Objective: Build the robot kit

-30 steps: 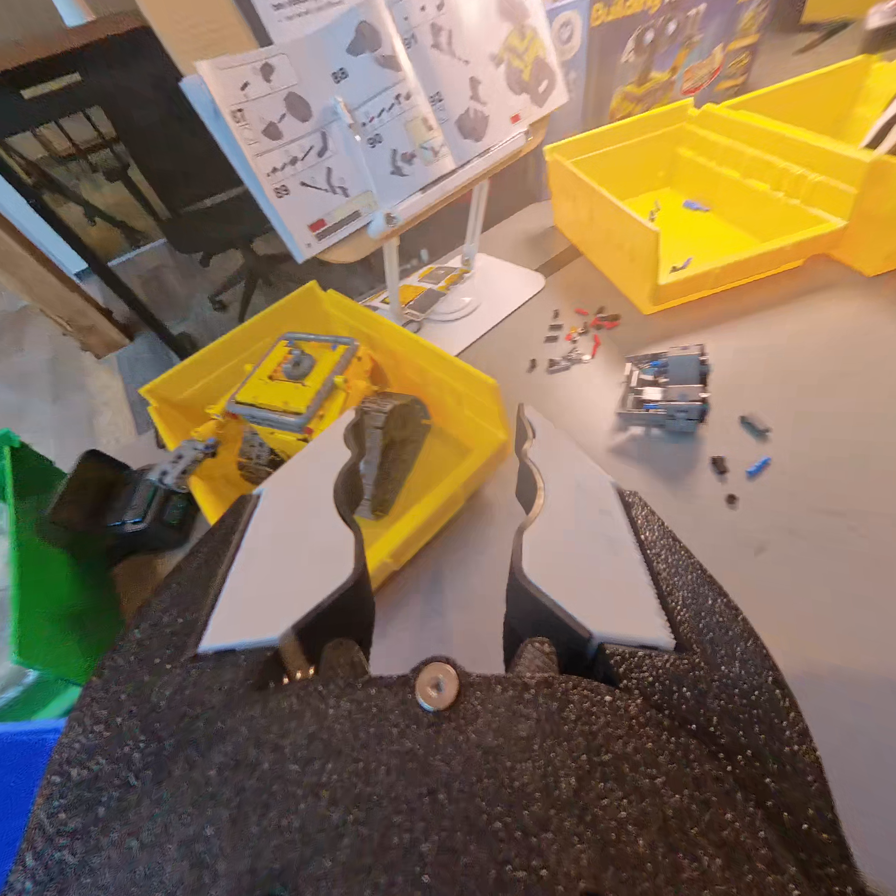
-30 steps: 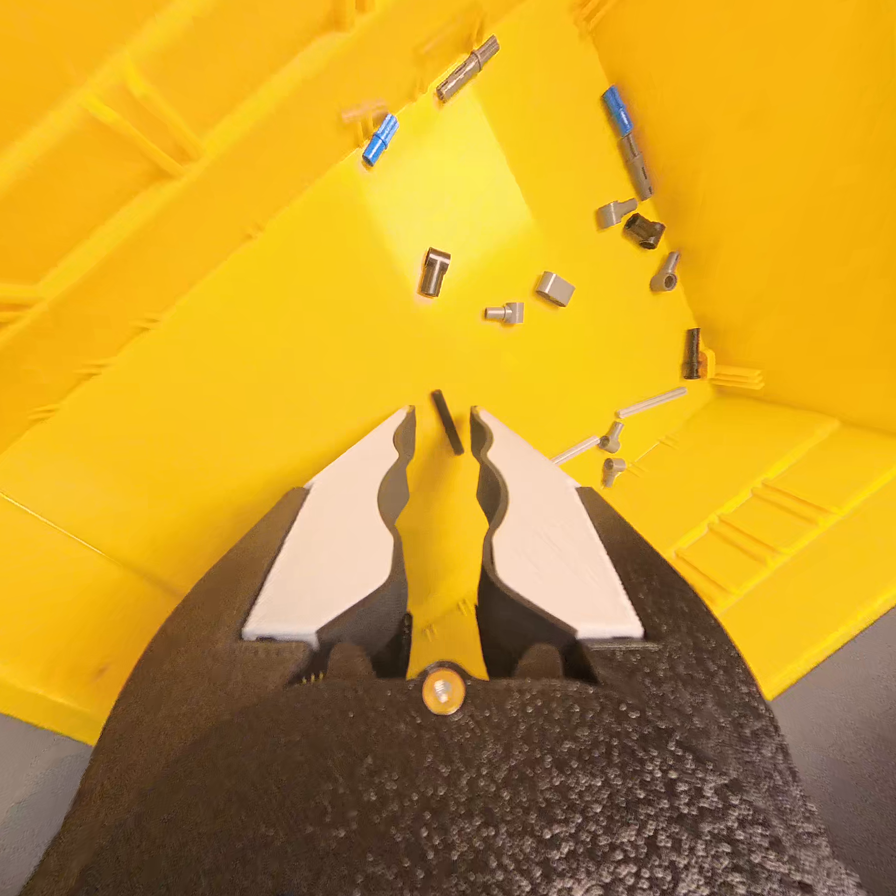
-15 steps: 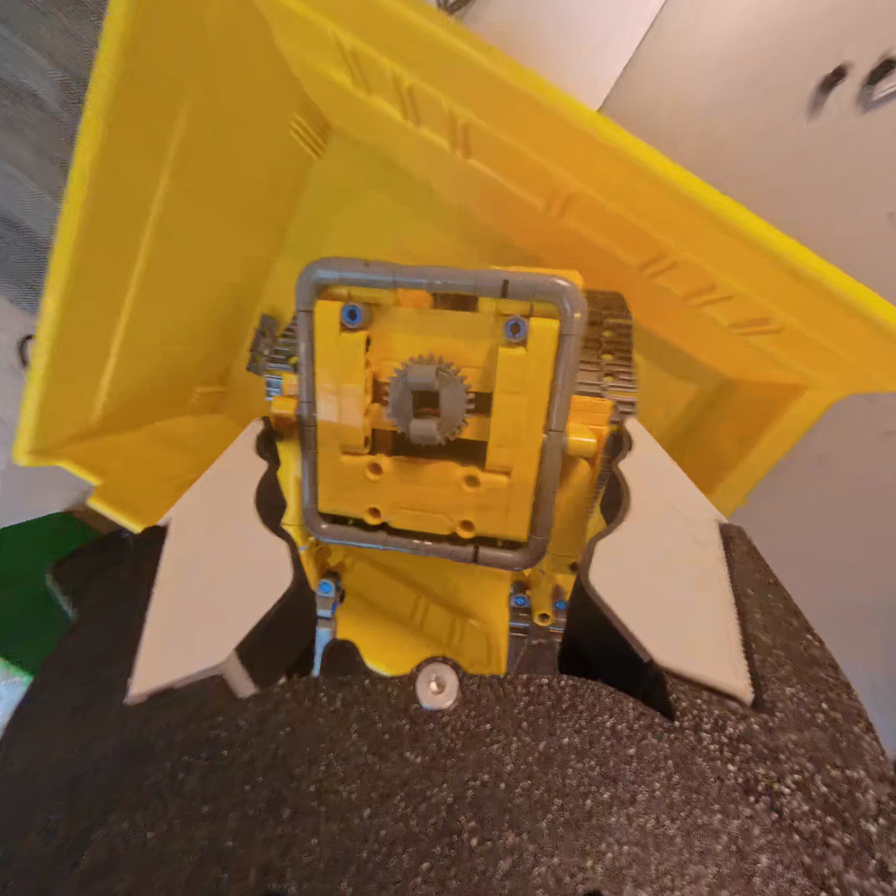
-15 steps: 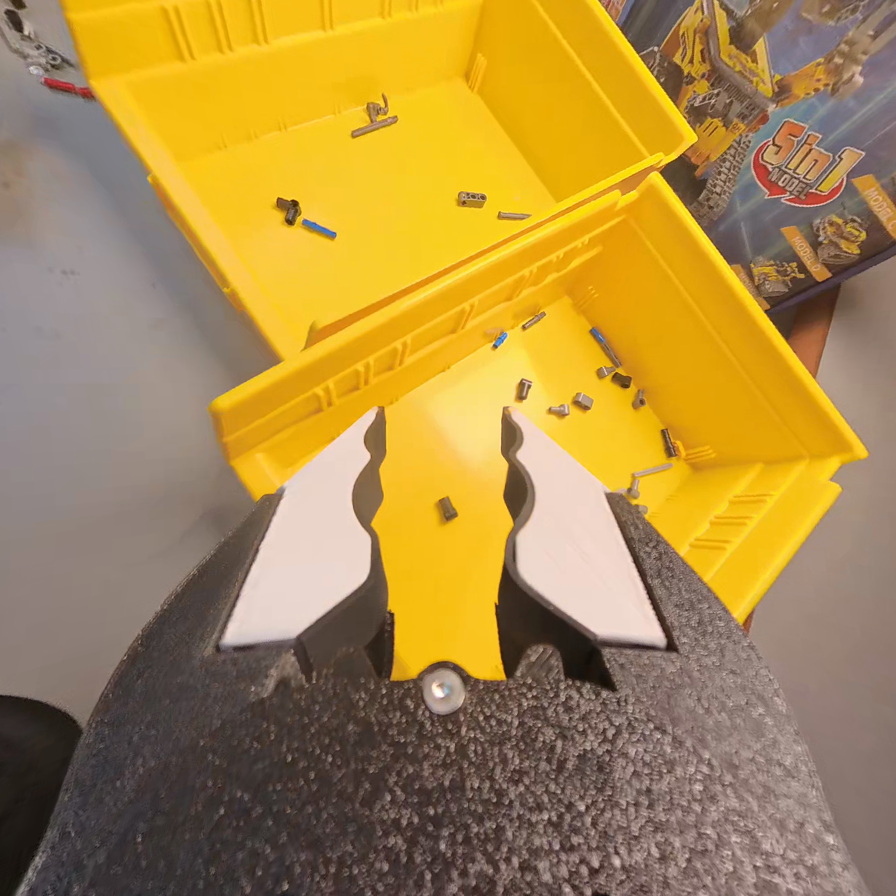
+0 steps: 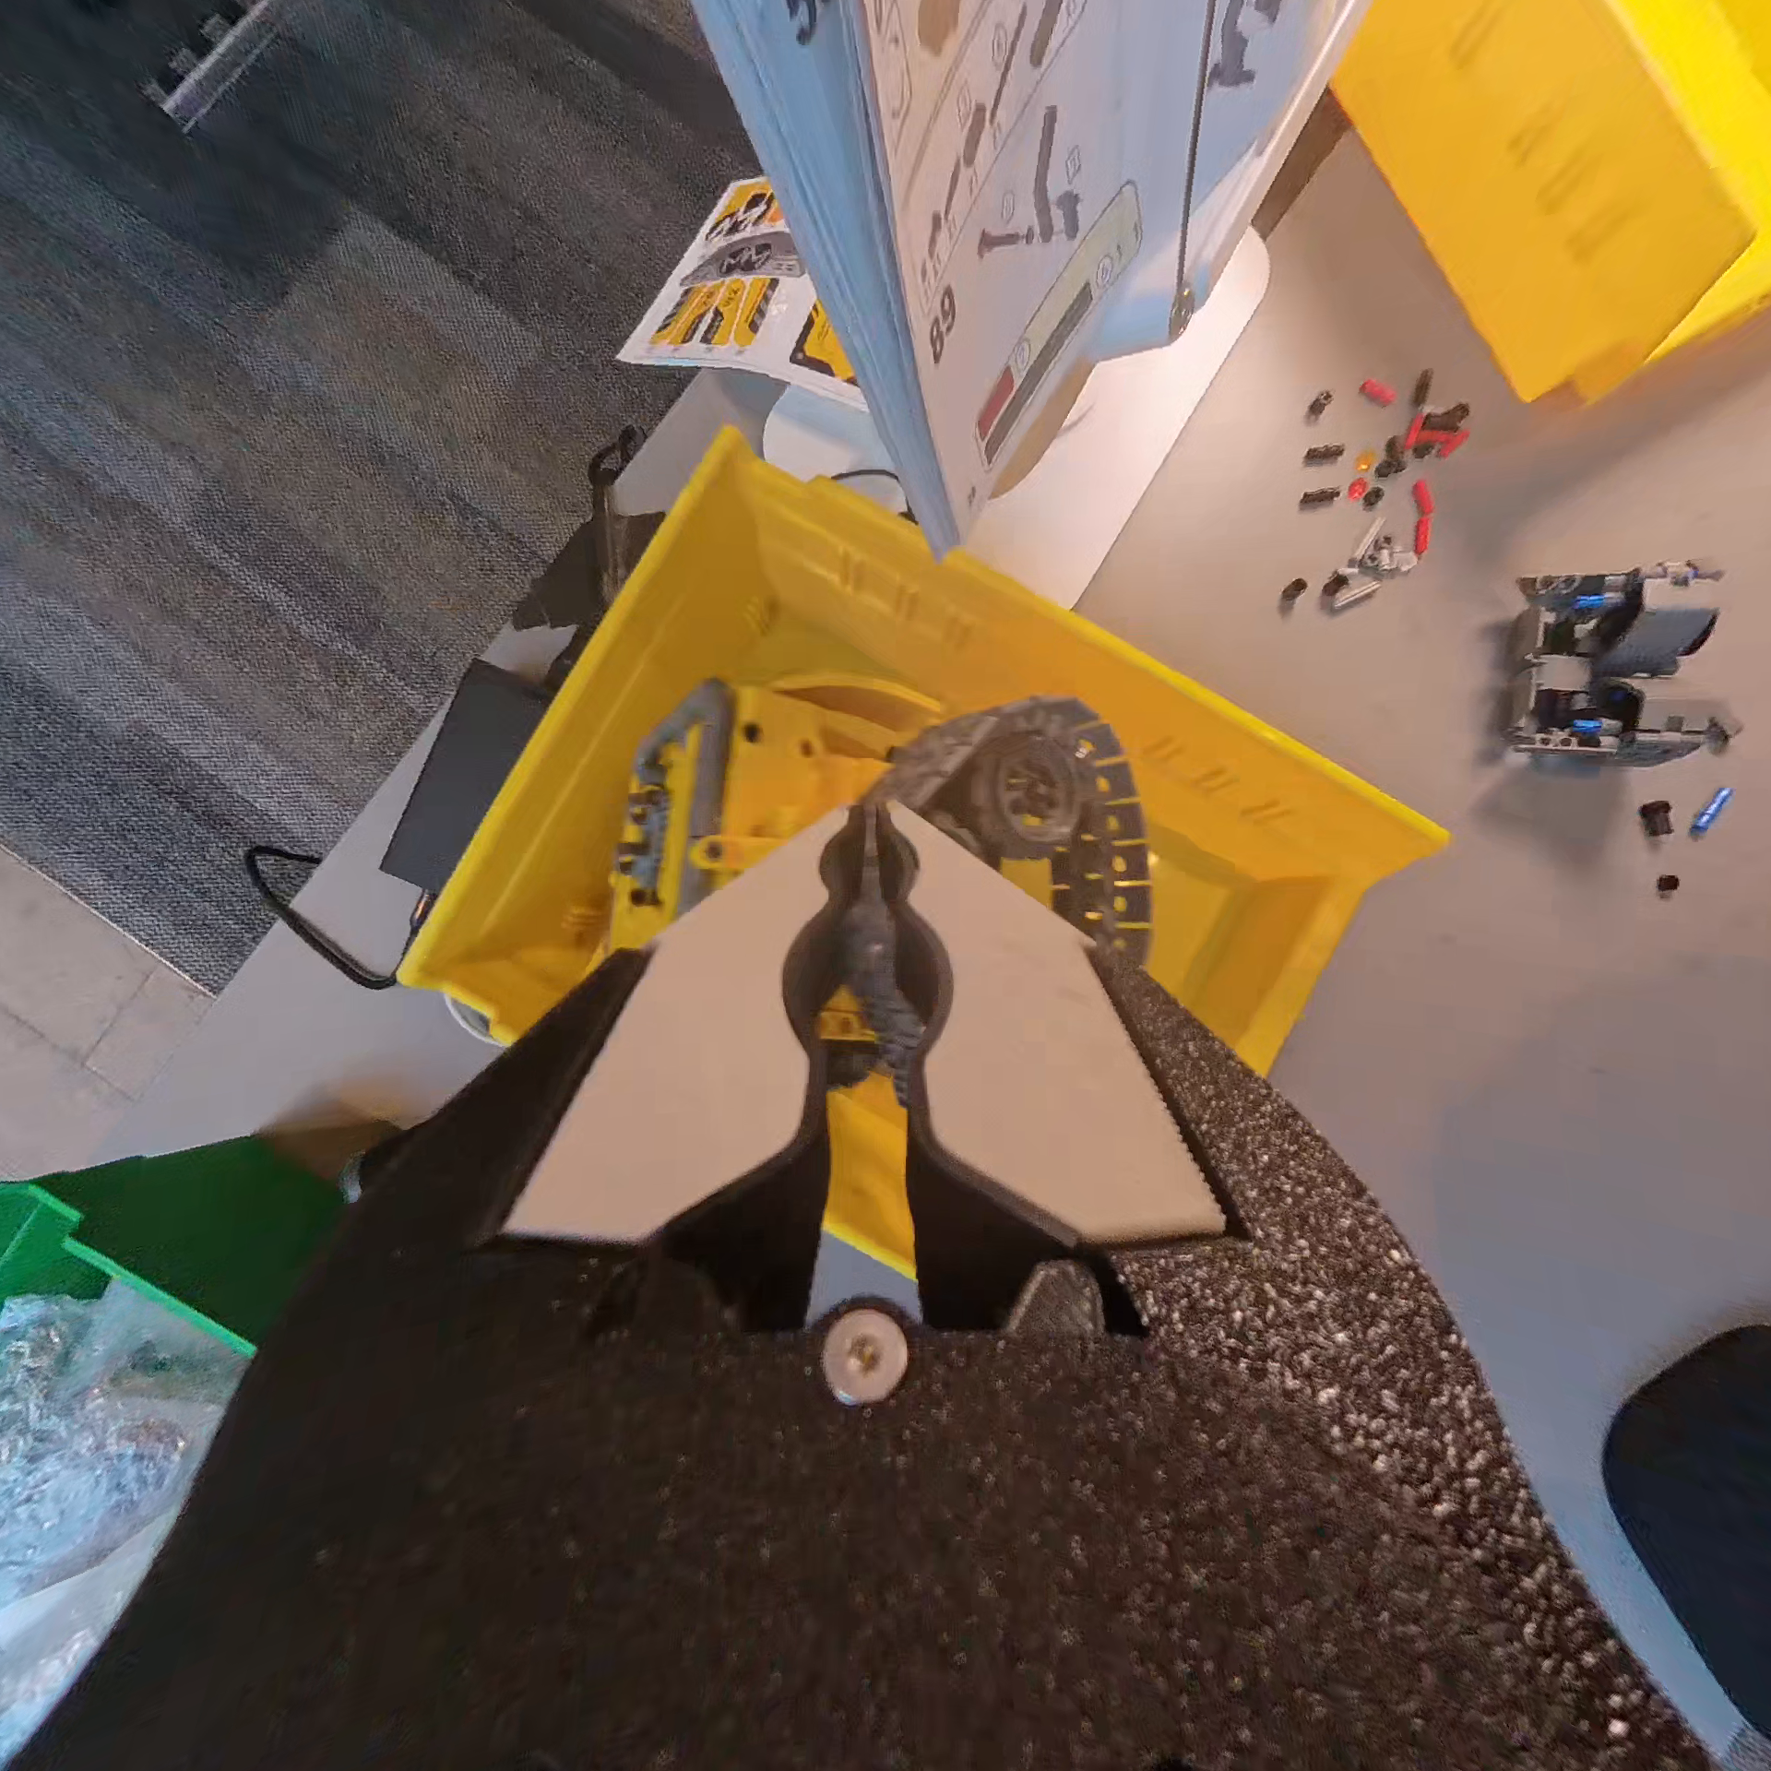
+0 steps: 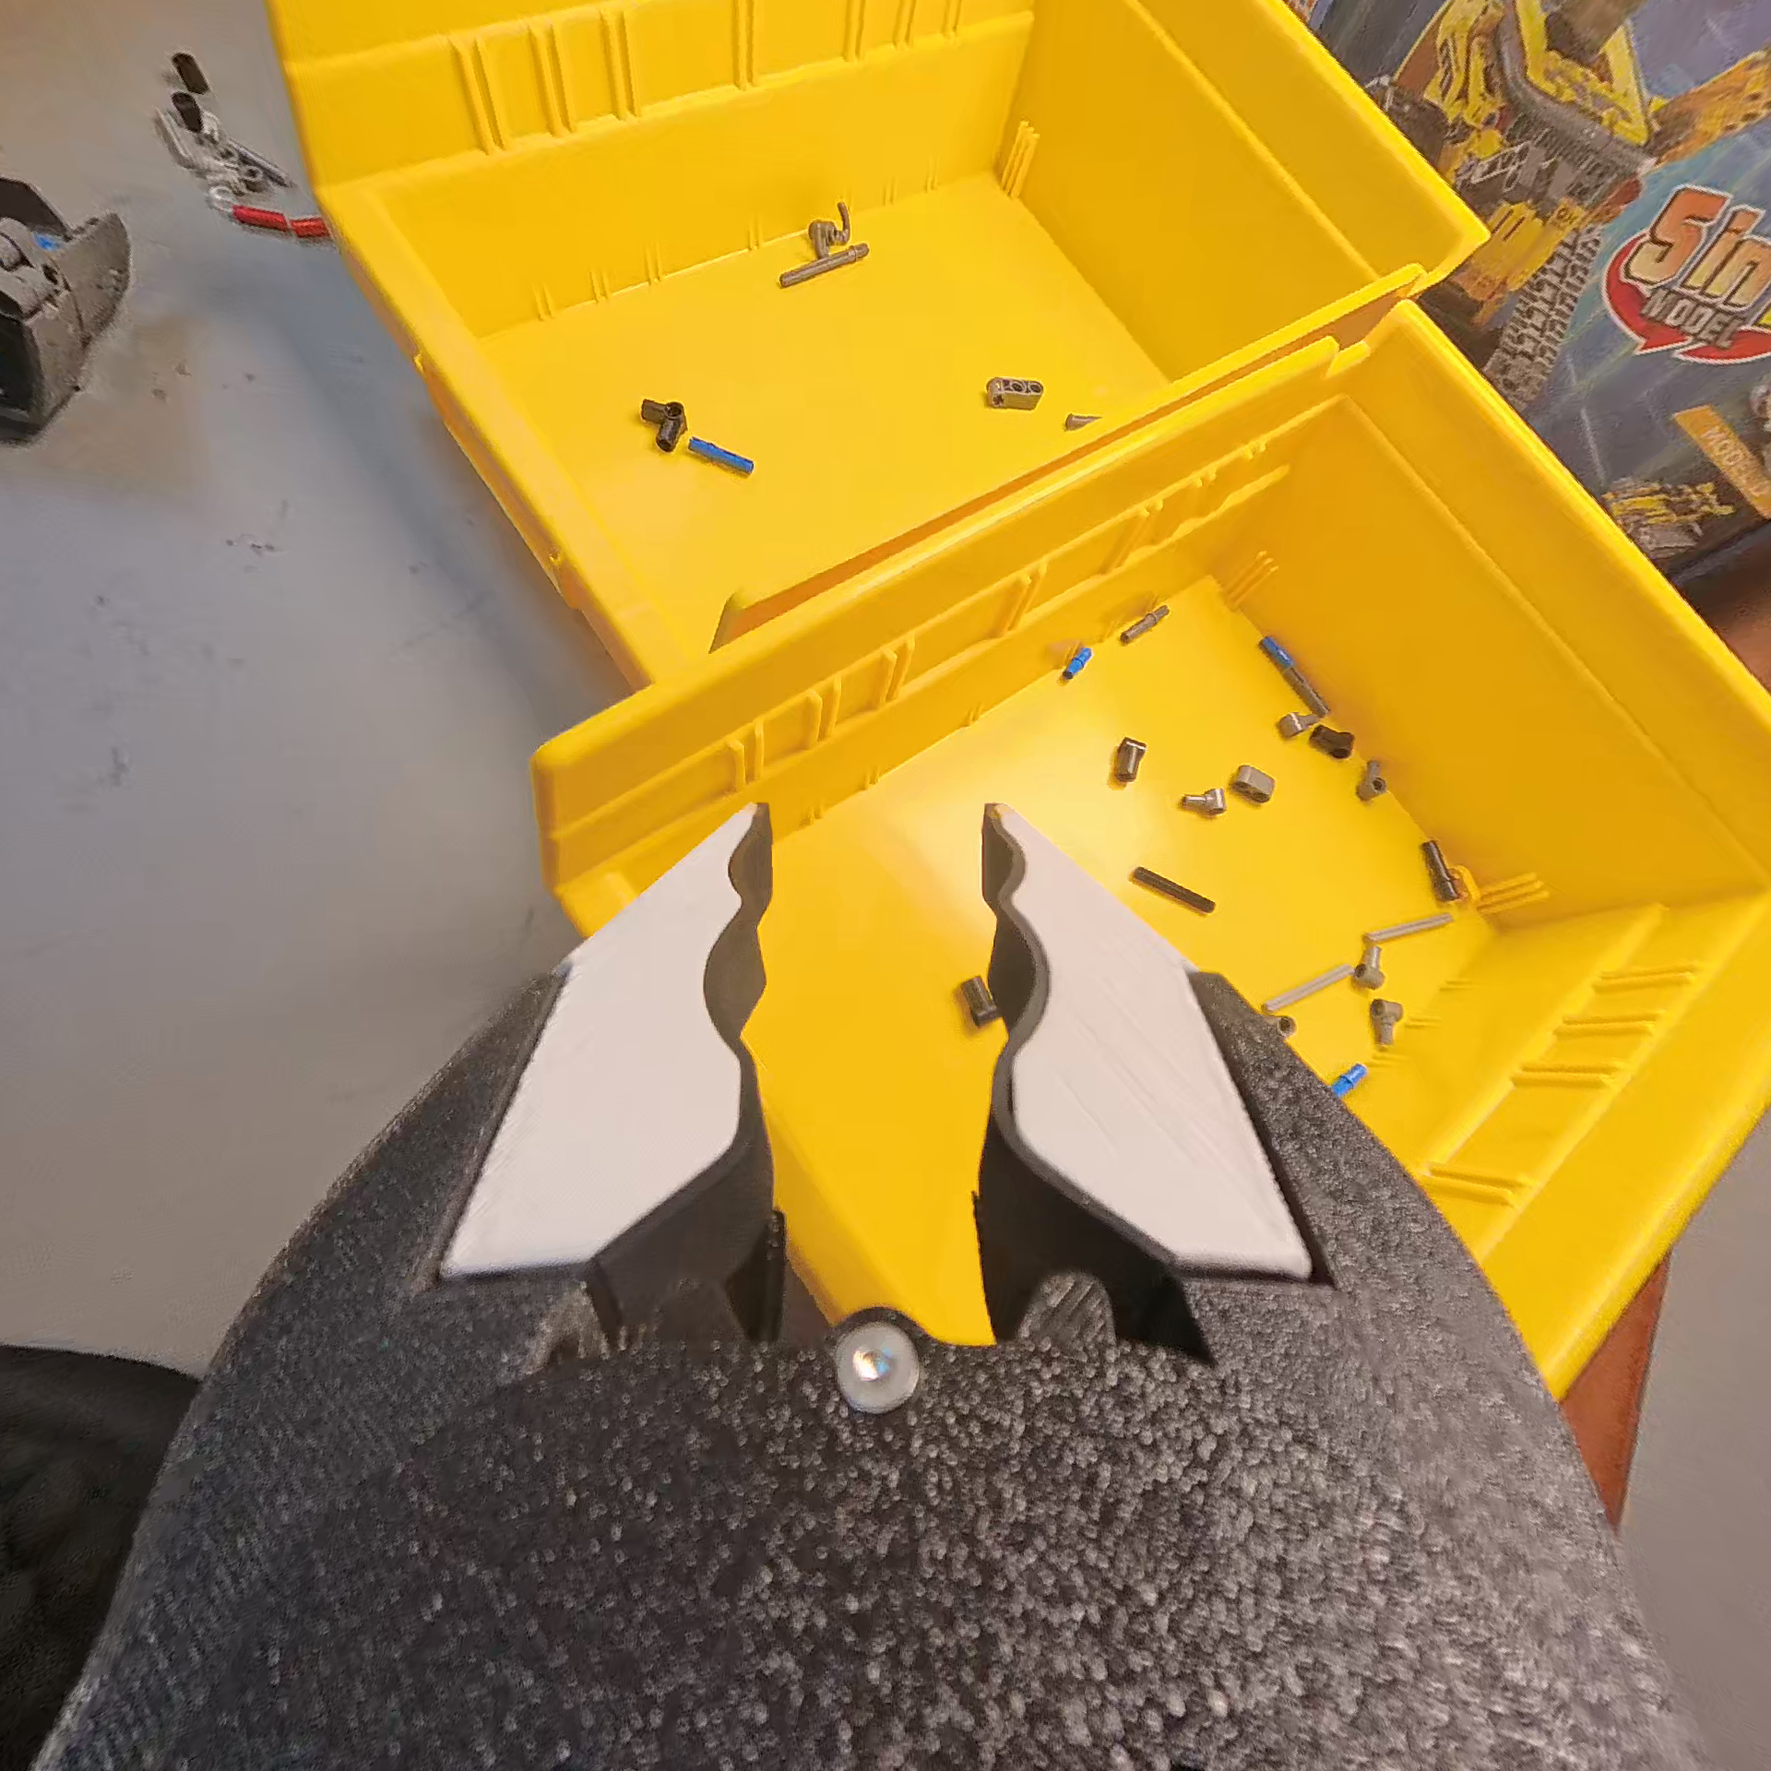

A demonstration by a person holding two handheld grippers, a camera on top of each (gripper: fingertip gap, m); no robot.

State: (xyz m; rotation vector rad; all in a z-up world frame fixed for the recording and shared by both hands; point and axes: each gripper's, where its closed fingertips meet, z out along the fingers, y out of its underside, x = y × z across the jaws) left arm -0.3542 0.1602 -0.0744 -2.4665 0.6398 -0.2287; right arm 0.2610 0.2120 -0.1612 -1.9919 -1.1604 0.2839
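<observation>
With my left gripper (image 5: pixel 870 815) clamped on the dark rubber track of the yellow brick-built tracked vehicle (image 5: pixel 867 944) inside the single yellow plastic bin (image 5: pixel 1246 767), I'd judge a steady, level lift best so the track doesn't peel off. My right gripper (image 6: pixel 877 824) hangs open and empty over the nearer of two yellow parts bins (image 6: pixel 671 767), one small black connector (image 6: pixel 977 997) beside its finger.

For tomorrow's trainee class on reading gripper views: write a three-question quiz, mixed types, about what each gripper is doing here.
1. True or false: the right gripper holds a part.
2. What is the left gripper shut on?
A. the dark track of the yellow model
B. a red pin
C. the booklet
3. Fill in: the right gripper hovers over a yellow ____ of small parts.

Key: 1 false, open and empty; 2 A; 3 bin.
</observation>
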